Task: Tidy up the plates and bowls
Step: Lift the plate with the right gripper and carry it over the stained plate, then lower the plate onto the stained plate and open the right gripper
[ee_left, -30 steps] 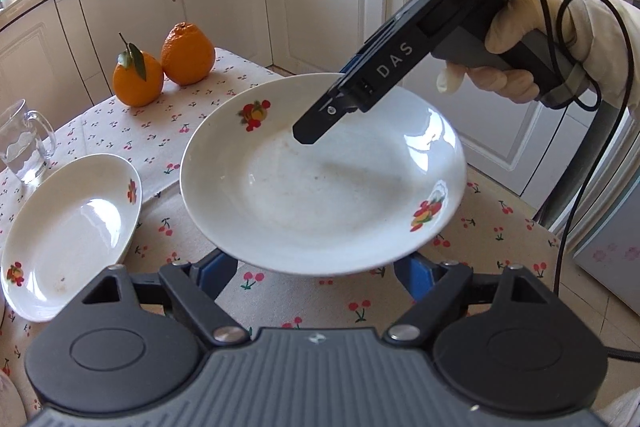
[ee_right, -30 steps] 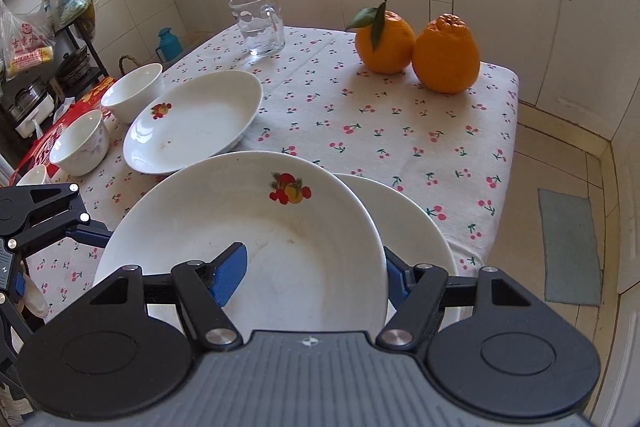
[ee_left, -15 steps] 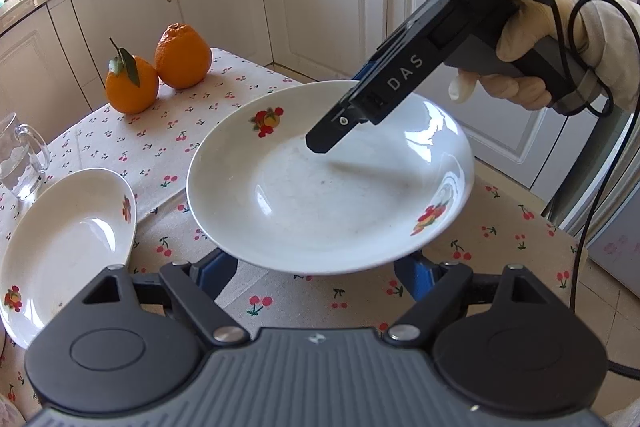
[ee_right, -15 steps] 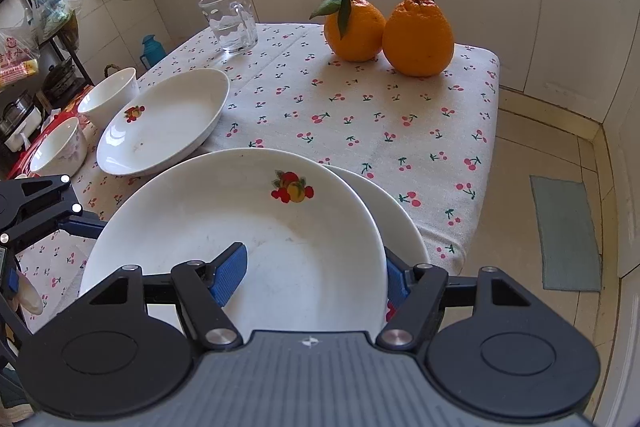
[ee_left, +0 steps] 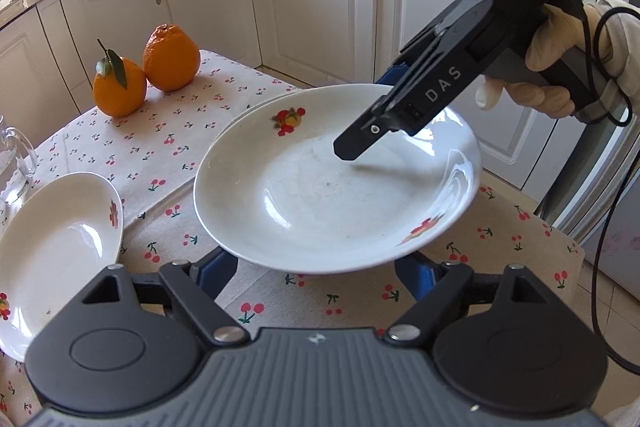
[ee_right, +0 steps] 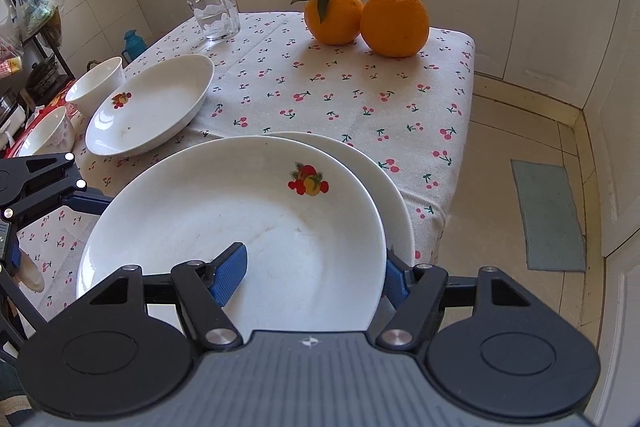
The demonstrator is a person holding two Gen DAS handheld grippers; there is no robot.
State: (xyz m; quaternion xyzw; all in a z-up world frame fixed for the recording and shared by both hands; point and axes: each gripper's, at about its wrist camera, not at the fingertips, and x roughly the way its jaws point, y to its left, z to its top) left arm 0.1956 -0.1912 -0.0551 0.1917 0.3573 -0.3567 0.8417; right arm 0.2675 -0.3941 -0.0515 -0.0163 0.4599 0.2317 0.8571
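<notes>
- The right gripper (ee_right: 314,277) has its blue fingers (ee_right: 229,273) pinched on the near rim of a white plate (ee_right: 240,227) — one pad lies on the inner surface, the other sits outside under the rim.
- That plate, with a fruit print on its far side, fills the space just ahead of the right fingers and is tilted a little.
- Just beyond and partly under it lies a second plate (ee_right: 390,187) near the cloth-covered counter's (ee_right: 320,99) edge; whether the two rims touch I cannot tell.
- From the left wrist view, the held plate (ee_left: 336,187) floats just past the left gripper's (ee_left: 320,269) fingertips.
- The left fingers (ee_left: 216,269) stand wide apart, one on each side below the plate's near rim, gripping nothing.
- The right gripper (ee_left: 384,123) comes in from beyond the plate, its dark body reaching over the far rim, with a gloved hand (ee_left: 540,67) on the handle.
- Left of the left fingers, an oval dish (ee_left: 52,251) rests on the counter; in the right wrist view the same dish (ee_right: 152,105) lies ahead and to the left.
- Further left of the right fingers — two white bowls (ee_right: 98,83), one behind the other.
- Far ahead of the right fingers, two oranges (ee_right: 394,19) sit side by side, touching, and a glass mug (ee_right: 212,9) stands to their left.
</notes>
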